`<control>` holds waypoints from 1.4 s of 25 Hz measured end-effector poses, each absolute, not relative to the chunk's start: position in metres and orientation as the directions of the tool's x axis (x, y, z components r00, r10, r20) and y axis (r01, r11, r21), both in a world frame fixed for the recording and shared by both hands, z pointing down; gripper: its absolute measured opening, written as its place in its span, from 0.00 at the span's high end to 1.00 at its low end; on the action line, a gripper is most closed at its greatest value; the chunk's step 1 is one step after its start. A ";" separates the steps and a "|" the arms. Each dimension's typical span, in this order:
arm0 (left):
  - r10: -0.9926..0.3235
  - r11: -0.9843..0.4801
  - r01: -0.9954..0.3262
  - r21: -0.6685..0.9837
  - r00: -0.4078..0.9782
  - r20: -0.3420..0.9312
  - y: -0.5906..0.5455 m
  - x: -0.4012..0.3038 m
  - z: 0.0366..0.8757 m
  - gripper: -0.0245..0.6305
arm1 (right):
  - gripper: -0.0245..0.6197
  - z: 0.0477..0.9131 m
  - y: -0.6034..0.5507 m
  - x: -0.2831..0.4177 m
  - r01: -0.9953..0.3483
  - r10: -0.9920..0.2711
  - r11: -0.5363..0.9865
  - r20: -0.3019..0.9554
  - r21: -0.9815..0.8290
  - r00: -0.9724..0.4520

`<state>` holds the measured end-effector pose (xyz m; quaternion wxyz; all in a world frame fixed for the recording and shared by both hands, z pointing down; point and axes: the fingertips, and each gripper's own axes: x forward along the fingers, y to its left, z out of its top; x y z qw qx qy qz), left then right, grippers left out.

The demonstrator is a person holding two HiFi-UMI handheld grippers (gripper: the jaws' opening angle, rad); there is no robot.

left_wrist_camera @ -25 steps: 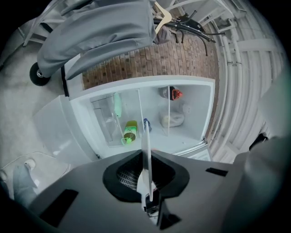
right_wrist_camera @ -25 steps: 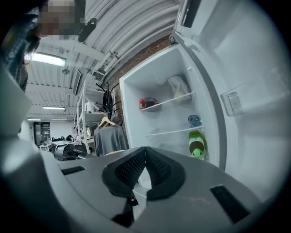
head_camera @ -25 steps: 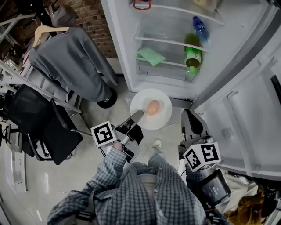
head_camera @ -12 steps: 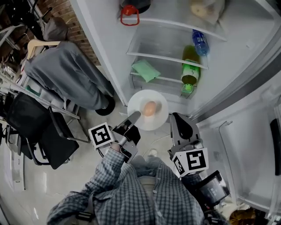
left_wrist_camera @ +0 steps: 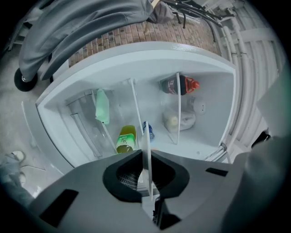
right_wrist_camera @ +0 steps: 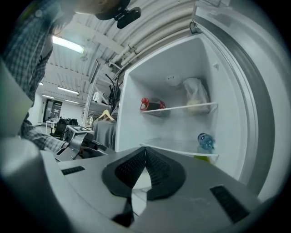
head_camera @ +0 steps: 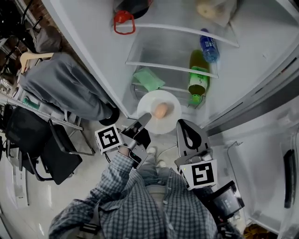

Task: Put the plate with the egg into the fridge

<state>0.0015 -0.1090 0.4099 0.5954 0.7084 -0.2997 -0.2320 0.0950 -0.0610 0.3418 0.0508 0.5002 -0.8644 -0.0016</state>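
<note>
Plate [head_camera: 172, 113] with egg [head_camera: 160, 110]: at fridge [head_camera: 88, 60] mouth, before its lower shelves, rim clamped in left gripper [head_camera: 144, 120] | right gripper [head_camera: 185, 125]: jaws pressed together, empty, just outside fridge | inside fridge ahead: green bottle [head_camera: 197, 79], blue bottle [head_camera: 209, 46], green pad [head_camera: 148, 78], perhaps a sponge | grey jacket [head_camera: 60, 86]: left of fridge

Bag [head_camera: 212, 8] cut by top edge, contents unclear; fridge door [head_camera: 257, 158] cropped right.

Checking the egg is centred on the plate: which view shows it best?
The head view: the egg sits in full sight near the middle of the plate. The left gripper view shows only the plate edge-on in the left claw; the right gripper view shows no egg.
</note>
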 end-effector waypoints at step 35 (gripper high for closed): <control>-0.661 -0.153 -0.098 0.983 0.750 -0.028 -0.276 0.032 0.357 0.93 | 0.95 0.305 -0.202 0.122 -0.933 -0.941 0.337 0.022 0.126 -0.337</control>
